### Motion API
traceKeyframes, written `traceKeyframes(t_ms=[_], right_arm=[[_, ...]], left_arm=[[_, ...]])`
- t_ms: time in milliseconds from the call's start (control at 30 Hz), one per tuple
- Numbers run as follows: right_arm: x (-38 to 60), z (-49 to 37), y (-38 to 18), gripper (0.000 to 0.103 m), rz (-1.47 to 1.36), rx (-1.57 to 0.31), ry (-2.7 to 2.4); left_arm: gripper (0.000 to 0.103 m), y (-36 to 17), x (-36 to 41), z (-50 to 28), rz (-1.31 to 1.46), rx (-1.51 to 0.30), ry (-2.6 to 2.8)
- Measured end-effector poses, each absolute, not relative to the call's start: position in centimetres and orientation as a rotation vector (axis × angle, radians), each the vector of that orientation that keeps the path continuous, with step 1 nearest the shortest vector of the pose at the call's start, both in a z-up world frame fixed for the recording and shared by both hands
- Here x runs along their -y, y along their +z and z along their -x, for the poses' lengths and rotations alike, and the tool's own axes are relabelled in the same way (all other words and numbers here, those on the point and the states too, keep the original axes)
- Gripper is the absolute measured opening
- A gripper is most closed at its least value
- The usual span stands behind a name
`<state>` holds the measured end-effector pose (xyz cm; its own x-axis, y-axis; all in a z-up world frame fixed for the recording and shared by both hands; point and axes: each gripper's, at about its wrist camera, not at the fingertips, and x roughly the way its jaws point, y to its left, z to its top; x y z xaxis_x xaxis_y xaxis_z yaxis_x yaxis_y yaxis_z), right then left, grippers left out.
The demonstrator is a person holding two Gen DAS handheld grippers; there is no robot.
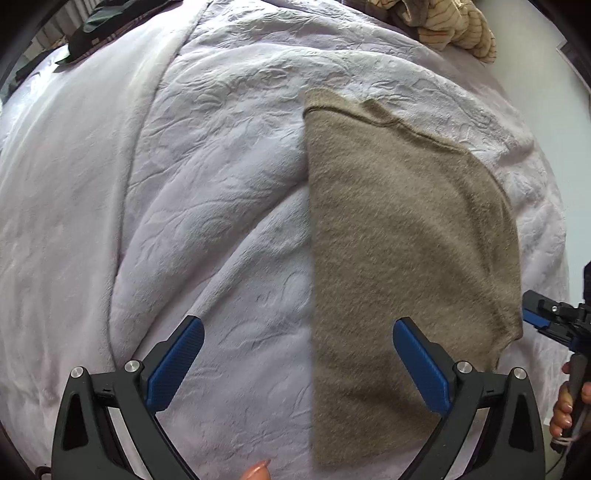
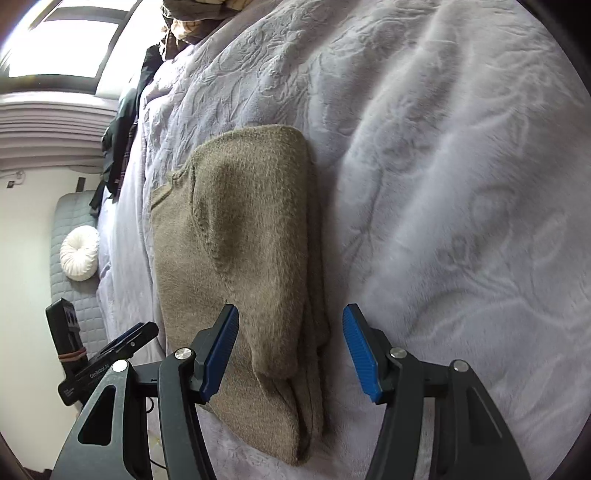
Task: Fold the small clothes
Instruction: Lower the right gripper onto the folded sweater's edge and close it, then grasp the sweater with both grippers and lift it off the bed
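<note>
Soft, even daylight. The window [image 2: 62, 44] glares white in the right wrist view. Fisheye bending and dark vignetting mark both frames' edges.

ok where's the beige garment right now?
The folded beige knit garment lies flat on the lilac embossed blanket: right of centre in the left wrist view, between the open right gripper fingers in the right wrist view.

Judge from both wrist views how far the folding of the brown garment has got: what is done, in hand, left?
Done: the brown garment lies doubled in layers on the lilac blanket. In hand: nothing; the left hand-held gripper and right hand-held gripper are open above it. Left: perhaps another fold, and the striped clothes heaped beyond.
</note>
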<state>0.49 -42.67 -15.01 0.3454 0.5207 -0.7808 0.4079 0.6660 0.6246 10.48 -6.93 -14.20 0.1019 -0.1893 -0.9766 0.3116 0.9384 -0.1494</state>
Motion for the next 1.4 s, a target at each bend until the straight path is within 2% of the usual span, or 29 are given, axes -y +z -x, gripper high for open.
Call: traceKeyframes(t_ms=[367,433,533,733,767,800,833,867,967,1200,1400], right_arm=[[42.4,-2.8,-18.9,0.063,-0.957,-1.306,0.321],[41.8,-3.4,-19.5,0.063,-0.941,-1.317,0.361],[41.0,-4.6,-19.9,0.069,-0.948,-1.300,0.423],[40.0,-5.8,-21.0,0.068,-1.017,-1.275,0.413],[39.8,-5.8,-21.0,0.065,-1.023,-1.272,0.408],[39.7,-5.7,-20.9,0.050,-1.034,-1.269,0.414],[39.6,-5.5,-20.9,0.034,-1.060,-1.267,0.429],[39.6,-5.2,-21.0,0.034,-1.110,-1.255,0.445],[39.5,-4.4,-20.2,0.033,-1.218,-1.189,0.501],[36.4,-2.4,-15.1,0.033,-1.230,-1.107,0.587],[31.6,1.4,-11.1,0.033,-1.198,-1.088,0.616]], left_arm=[[0.103,-19.7,8.5,-14.0,0.104,-1.567,-0.672],[0.103,-20.1,9.0,-13.4,0.132,-1.565,-0.701],[0.103,-20.5,10.7,-13.3,0.142,-1.555,-0.721],[0.102,-20.6,12.3,-12.3,0.111,-1.521,-0.689],[0.095,-20.4,11.9,-12.2,0.116,-1.510,-0.681],[0.089,-19.9,11.1,-11.9,0.121,-1.495,-0.674],[0.078,-19.5,10.9,-11.6,0.125,-1.478,-0.676],[0.069,-19.1,10.7,-11.4,0.126,-1.461,-0.675],[0.051,-17.6,10.0,-11.0,0.143,-1.429,-0.685],[0.050,-12.8,6.3,-8.8,0.153,-1.385,-0.737],[0.050,-8.4,0.3,-4.7,0.124,-1.376,-0.773]])
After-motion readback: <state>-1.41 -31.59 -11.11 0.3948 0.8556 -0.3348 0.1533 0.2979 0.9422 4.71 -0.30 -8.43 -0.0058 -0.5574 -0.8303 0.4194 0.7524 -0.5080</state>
